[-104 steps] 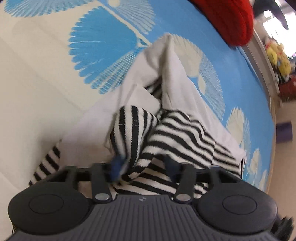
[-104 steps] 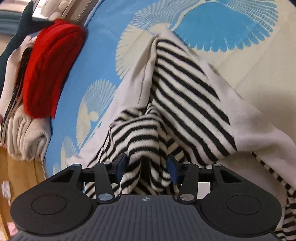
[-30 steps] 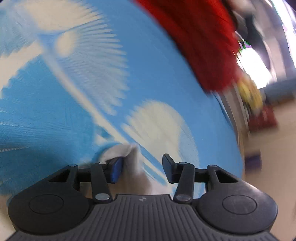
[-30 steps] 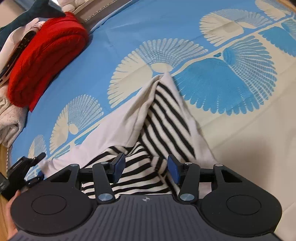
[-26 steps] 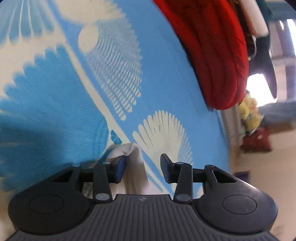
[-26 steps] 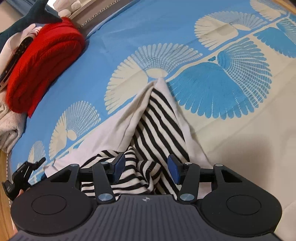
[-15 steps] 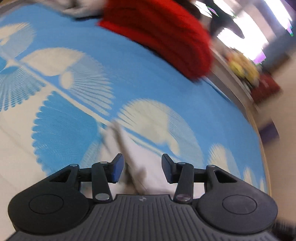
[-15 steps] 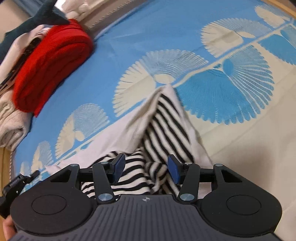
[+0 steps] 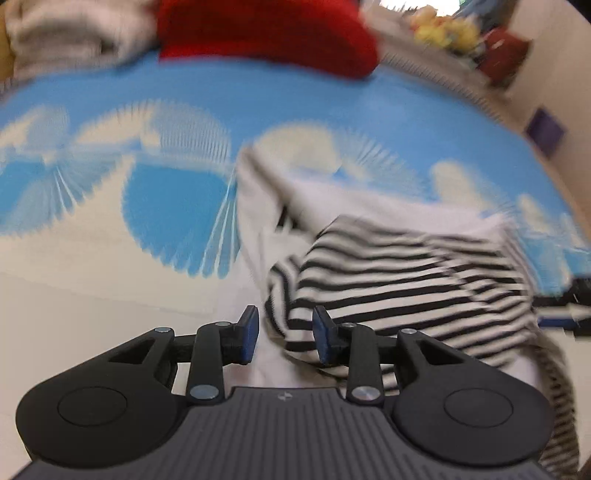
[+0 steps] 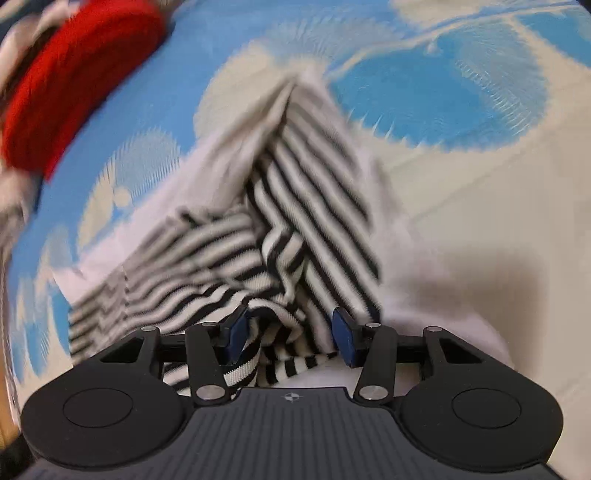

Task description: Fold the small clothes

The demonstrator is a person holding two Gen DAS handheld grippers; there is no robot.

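**Left wrist view: garment half folded, sleeves still loose**

Left wrist view shows the striped garment (image 9: 399, 273) lying on the blue and cream patterned cloth (image 9: 177, 206), roughly mid-cloth and well short of the far edge, where a red knit (image 9: 266, 33) and a pale folded pile (image 9: 74, 29) sit. The garment's white outer panels are drawn in over the black-and-white stripes, and one far corner tapers to a point toward the far edge. I judge that a first inward fold of the sides has been made, but the result is bunched, not flat.

The left gripper (image 9: 283, 334) hovers over the near left edge of the stripes. Its jaws have just been closing, yet the pads stand apart, and striped fabric shows in the gap; blur keeps me from seeing any pinch, so I read it as released.

From the right wrist view, the right gripper (image 10: 290, 338) stands with its jaws parted around a crumpled striped fold at the garment's near edge; the pads do not visibly press it.

Left to do, as I judge it: smooth the crumpled near part, fold the length over, and move the bundle toward the pile at the far edge.
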